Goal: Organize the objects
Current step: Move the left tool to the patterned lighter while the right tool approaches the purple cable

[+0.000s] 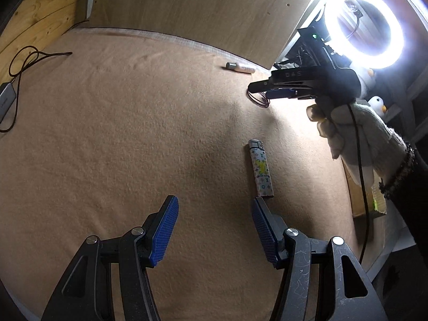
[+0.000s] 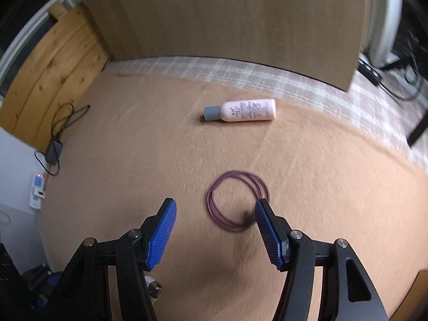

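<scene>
While both jaws stand half open and empty, the right hand-held gripper (image 2: 215,212) hovers nearest the purple loop (image 2: 236,200), just ahead of its right fingertip.

Tan fleece blanket (image 2: 107,139) spread flat over the bench, with a pale checked border (image 2: 307,80) along the far edge. Behind it, a plain wooden board (image 2: 227,13) standing upright. Knotty pine panelling (image 2: 53,75) at the left, with a dark cable (image 1: 24,58) looped beside a small grey adapter (image 1: 6,99). At the right, a glaring ring light (image 1: 363,26) on a black stand, washing out that corner.
</scene>
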`<action>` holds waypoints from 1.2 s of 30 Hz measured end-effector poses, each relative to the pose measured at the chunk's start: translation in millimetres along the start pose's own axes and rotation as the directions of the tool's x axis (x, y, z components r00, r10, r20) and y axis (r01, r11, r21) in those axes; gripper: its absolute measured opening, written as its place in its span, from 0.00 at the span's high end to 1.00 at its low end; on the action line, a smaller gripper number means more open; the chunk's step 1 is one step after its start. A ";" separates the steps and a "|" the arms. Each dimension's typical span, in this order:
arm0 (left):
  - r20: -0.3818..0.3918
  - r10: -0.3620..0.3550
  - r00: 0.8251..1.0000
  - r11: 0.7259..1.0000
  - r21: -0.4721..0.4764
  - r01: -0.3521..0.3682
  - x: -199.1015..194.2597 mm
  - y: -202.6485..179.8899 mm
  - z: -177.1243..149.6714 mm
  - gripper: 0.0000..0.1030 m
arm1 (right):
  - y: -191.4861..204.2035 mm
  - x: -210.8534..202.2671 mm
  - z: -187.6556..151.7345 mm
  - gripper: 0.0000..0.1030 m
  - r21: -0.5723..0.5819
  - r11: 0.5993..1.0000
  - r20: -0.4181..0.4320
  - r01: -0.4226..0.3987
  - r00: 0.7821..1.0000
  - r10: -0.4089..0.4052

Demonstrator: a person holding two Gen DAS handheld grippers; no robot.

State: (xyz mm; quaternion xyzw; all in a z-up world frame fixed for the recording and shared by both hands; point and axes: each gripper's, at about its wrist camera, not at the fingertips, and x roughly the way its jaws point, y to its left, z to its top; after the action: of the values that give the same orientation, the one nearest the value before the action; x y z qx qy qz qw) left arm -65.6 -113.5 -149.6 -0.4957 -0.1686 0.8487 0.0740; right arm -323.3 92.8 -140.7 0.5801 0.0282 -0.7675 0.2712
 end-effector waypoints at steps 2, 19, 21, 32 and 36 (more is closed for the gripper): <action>-0.002 -0.002 1.000 1.000 -0.001 0.002 1.8 -0.1 0.9 0.41 | -2.3 5.9 3.4 0.47 -0.006 1.000 -0.017 0.011 1.000 -0.011; -0.013 -0.027 1.000 0.999 0.040 0.028 10.4 -17.1 11.1 0.41 | 0.8 -8.1 -27.7 0.50 -0.163 0.986 -0.170 0.024 0.984 -0.052; -0.013 -0.029 1.000 0.999 0.042 0.029 11.1 -18.9 11.4 0.41 | -4.3 -16.3 -25.7 0.50 -0.116 0.993 -0.132 -0.018 0.991 0.002; -0.014 -0.013 1.000 1.000 0.022 0.014 7.1 -14.1 3.5 0.41 | 2.9 5.7 -8.0 0.50 -0.099 0.993 -0.141 -0.065 0.989 0.050; -0.009 -0.007 1.000 1.000 0.013 0.008 6.1 -10.0 3.7 0.41 | 11.0 9.4 -9.1 0.49 -0.142 0.988 -0.190 -0.053 0.981 0.026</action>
State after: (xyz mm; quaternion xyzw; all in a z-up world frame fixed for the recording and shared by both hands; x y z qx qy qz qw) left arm -72.2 -103.2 -149.3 -0.4985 -0.1645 0.8472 0.0813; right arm -312.1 83.1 -149.2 0.6289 0.0982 -0.6997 0.3243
